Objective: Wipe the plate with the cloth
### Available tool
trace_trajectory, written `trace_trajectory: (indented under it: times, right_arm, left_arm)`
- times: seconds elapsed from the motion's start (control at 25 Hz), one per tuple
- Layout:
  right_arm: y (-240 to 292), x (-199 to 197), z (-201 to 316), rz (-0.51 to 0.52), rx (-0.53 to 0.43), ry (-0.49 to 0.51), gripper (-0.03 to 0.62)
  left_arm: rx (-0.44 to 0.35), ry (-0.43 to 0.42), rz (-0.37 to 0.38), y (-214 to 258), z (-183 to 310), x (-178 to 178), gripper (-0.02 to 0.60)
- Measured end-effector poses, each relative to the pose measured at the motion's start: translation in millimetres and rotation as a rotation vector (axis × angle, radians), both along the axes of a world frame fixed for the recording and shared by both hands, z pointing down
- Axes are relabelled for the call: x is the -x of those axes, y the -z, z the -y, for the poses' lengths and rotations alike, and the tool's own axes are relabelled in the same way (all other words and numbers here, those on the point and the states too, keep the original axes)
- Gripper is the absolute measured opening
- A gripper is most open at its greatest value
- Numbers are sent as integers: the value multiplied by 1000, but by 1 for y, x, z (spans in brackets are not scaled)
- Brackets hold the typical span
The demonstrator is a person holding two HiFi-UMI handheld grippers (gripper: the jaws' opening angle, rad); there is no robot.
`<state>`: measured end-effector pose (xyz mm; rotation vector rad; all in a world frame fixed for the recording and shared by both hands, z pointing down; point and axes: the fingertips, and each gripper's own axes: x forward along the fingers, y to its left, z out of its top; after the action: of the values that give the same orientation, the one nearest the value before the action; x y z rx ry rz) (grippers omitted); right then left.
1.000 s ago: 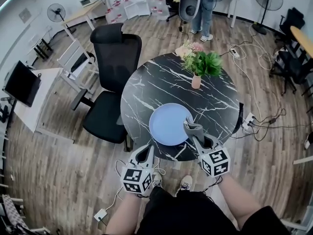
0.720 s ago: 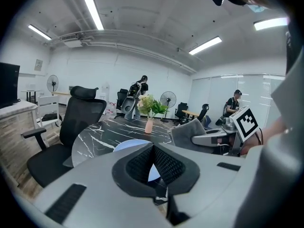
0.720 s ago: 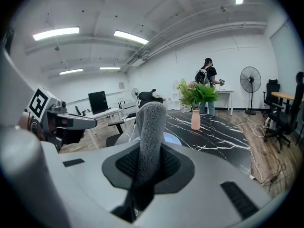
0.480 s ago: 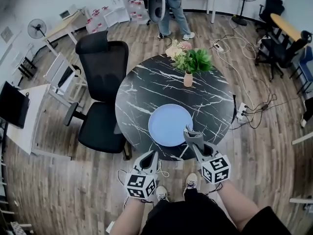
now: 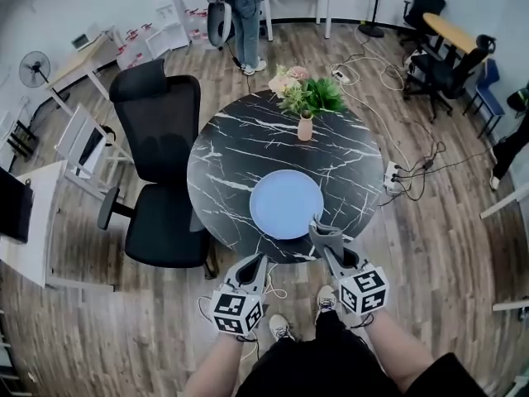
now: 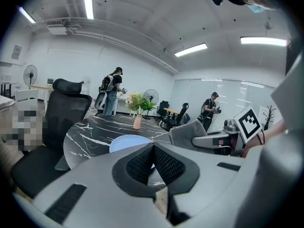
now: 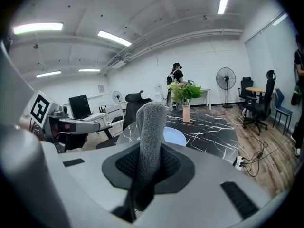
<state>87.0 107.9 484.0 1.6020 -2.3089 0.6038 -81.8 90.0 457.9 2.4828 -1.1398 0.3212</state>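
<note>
The cloth [image 7: 151, 137] is pinched in the right gripper [image 7: 147, 167]. Its pads clamp the lower part of a bunched grey fold, and the rest stands free above the jaws. It looks soft, light and limp with a towelling nap, so it should flop and mould to whatever it is pressed on. The grip sits low on the fold, which leaves a good free length to wipe with. A hold nearer the tip would be stiffer but would put hard pads close to the plate. The plate [image 5: 286, 204] lies flat on the dark marbled table [image 5: 240, 151], towards the person's edge and well short of the vase [image 5: 305, 128]. In the head view the cloth hangs just beside its near right rim, and whether it touches plate or table there is hard to judge. The plate is pale blue, shallow and smooth. It is probably rigid and breakable, though its material cannot be read from here. On a glossy top it may well skate under a sideways wipe, so pressure should go mostly downward. The left gripper [image 6: 153, 163] has its jaws fully together on nothing, and it hovers off the table's near edge. If the plate needs steadying, the rim on that near left side is the place to press or take hold, since the flat middle offers no purchase.
</note>
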Motion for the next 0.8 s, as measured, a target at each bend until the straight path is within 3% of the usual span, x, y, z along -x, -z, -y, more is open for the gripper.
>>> trace_trajectory:
  times: [0.8]
  right_arm:
    - [14,50,-58,-14,-48,-81,58]
  left_arm:
    - [-3,-95,-23,-9,-46,44,18]
